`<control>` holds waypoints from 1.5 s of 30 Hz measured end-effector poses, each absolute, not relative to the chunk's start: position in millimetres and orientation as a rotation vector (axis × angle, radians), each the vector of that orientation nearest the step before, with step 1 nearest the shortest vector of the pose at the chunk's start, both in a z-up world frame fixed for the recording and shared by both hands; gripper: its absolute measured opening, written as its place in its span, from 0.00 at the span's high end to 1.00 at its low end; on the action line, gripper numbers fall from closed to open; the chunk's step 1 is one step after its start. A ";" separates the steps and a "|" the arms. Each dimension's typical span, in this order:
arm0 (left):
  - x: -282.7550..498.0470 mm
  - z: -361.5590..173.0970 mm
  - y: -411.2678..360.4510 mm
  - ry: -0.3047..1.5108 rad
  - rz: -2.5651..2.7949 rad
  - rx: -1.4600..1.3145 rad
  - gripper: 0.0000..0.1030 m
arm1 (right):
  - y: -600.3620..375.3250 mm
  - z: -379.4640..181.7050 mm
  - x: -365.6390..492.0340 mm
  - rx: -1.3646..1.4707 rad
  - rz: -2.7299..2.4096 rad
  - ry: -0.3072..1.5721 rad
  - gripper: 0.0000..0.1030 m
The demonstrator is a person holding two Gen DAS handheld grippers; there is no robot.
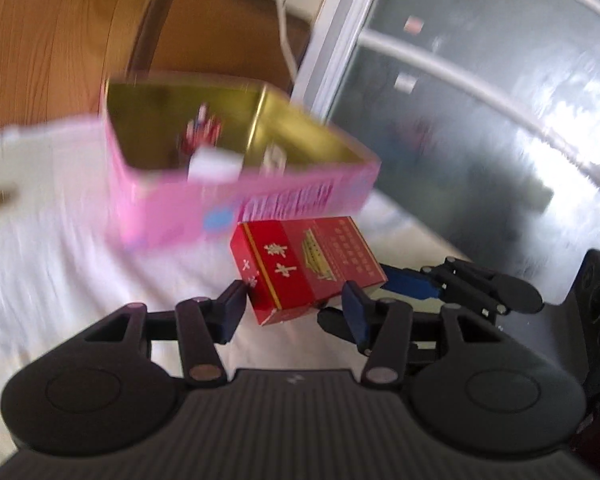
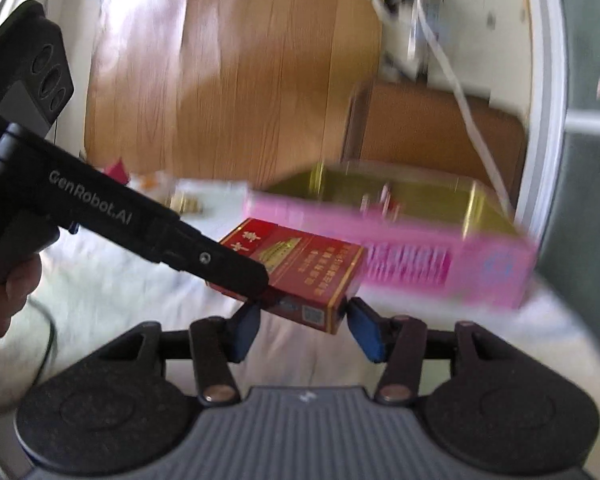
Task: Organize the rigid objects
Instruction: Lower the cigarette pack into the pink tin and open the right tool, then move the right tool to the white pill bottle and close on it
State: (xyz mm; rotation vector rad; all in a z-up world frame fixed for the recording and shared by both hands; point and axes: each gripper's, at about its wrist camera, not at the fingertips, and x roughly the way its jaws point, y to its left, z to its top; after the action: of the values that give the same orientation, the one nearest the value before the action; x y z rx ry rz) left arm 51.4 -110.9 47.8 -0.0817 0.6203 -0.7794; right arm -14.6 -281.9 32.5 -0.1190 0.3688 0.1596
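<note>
A red cigarette box (image 1: 300, 264) hangs tilted just above the white cloth (image 1: 60, 240), in front of an open pink tin (image 1: 236, 200) with a gold inside. My left gripper (image 1: 296, 308) is shut on the box's near end, a pad on each side. In the right wrist view the same red box (image 2: 312, 268) lies between the pads of my right gripper (image 2: 304, 324), which touch its lower end. The left gripper's finger (image 2: 236, 268) crosses over the box from the left. The pink tin (image 2: 420, 256) holds a few small items, blurred.
A small gold object (image 2: 186, 202) lies on the cloth far left. Behind the tin stands a brown wooden board (image 1: 220, 40) with a white cable (image 1: 284, 32) hanging by it. A glass door (image 1: 480, 120) is on the right. A hand (image 2: 4, 300) holds the left gripper.
</note>
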 end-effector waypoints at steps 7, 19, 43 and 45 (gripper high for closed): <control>88.6 82.1 -130.8 0.515 -0.709 -0.011 0.47 | -282.8 52.5 32.3 -0.128 0.113 0.269 0.52; 176.1 83.4 -155.8 0.515 -0.551 0.031 0.47 | -292.3 39.7 150.7 -0.049 0.095 0.341 0.52; 102.3 39.1 43.2 0.491 -0.107 -0.127 0.42 | -227.2 51.6 106.7 -0.034 0.243 0.230 0.48; 99.4 30.1 71.6 0.500 -0.041 -0.159 0.42 | -206.1 51.6 108.5 -0.051 0.292 0.248 0.48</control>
State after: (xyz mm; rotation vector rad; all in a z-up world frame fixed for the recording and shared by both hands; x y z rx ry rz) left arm 99.4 71.6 30.1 -0.1590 0.4996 -0.0415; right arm 108.5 -206.1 51.6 -0.0514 0.2485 0.2918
